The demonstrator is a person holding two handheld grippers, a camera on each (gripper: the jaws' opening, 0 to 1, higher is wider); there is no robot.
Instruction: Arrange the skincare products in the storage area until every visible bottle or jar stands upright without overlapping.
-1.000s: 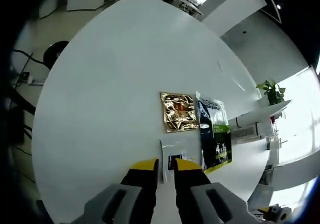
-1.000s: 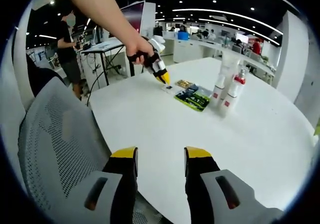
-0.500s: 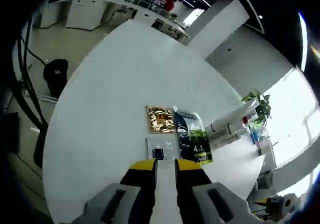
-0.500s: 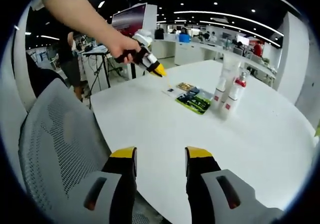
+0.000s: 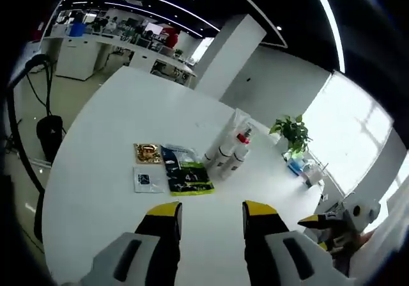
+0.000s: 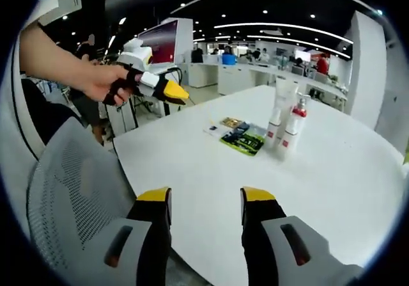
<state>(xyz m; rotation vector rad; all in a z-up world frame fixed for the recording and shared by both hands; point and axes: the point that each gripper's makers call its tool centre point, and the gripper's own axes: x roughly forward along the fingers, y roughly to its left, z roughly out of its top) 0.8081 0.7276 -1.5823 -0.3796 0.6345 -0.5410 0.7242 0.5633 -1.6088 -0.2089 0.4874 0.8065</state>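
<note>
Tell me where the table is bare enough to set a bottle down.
The white table lies bare between the right hand-held gripper and the bottles, and on past them. It is crowded where the sachets lie flat beside the bottles.

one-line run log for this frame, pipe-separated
left gripper: open, empty, above table | right gripper: open, empty | bottles: upright, grouped | sachets: flat beside bottles

Open-plan office: white pillar (image 5: pixel 230 52), bright window (image 5: pixel 358 129), potted plant (image 5: pixel 293 131), grey mesh chair (image 6: pixel 70 196)
</note>
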